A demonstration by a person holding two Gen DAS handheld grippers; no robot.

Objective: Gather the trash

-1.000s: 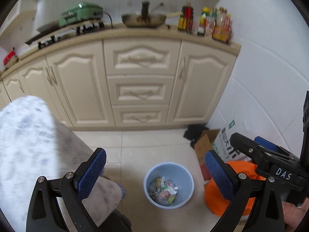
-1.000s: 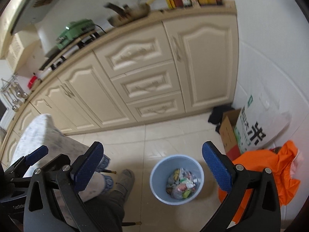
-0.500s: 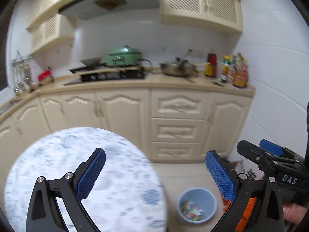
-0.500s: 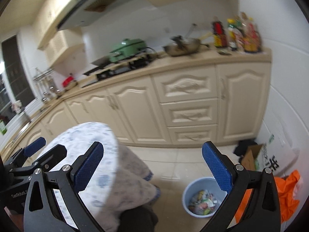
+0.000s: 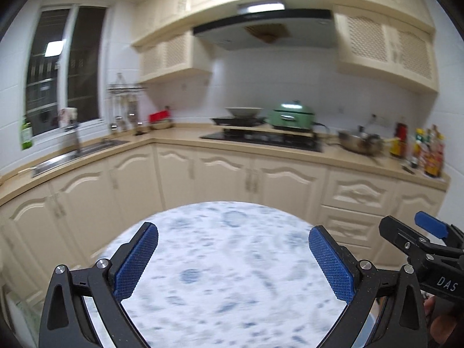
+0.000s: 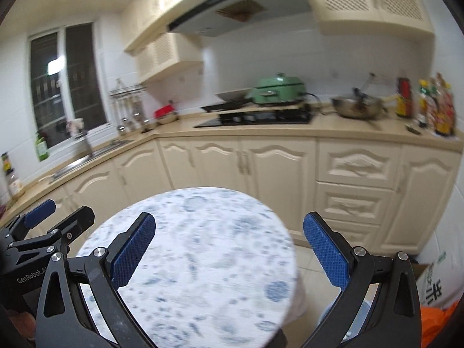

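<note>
A round table (image 5: 232,275) under a white cloth with blue speckles fills the lower middle of both views, shown again as the table (image 6: 203,261). My left gripper (image 5: 233,232) hovers open over its near side, nothing between the blue pads. My right gripper (image 6: 229,217) is open and empty too, above the table's right half. Each gripper shows in the other's view: the right gripper (image 5: 420,240) at the right edge, the left gripper (image 6: 52,223) at the left edge. A pale blue sliver of the trash bin (image 6: 359,319) peeks out behind my right finger; its contents are hidden.
Cream cabinets (image 5: 261,179) run along the wall behind the table. The counter carries a sink (image 5: 72,156), a hob with a green pot (image 5: 291,116), a wok (image 6: 356,107) and sauce bottles (image 6: 435,110). An orange bag (image 6: 438,327) and a printed sack (image 6: 435,284) sit on the floor at right.
Both grippers have swung upward, from looking down at the floor and the bin to facing the table top and the counter. The bin has dropped almost out of view. Both stay open.
</note>
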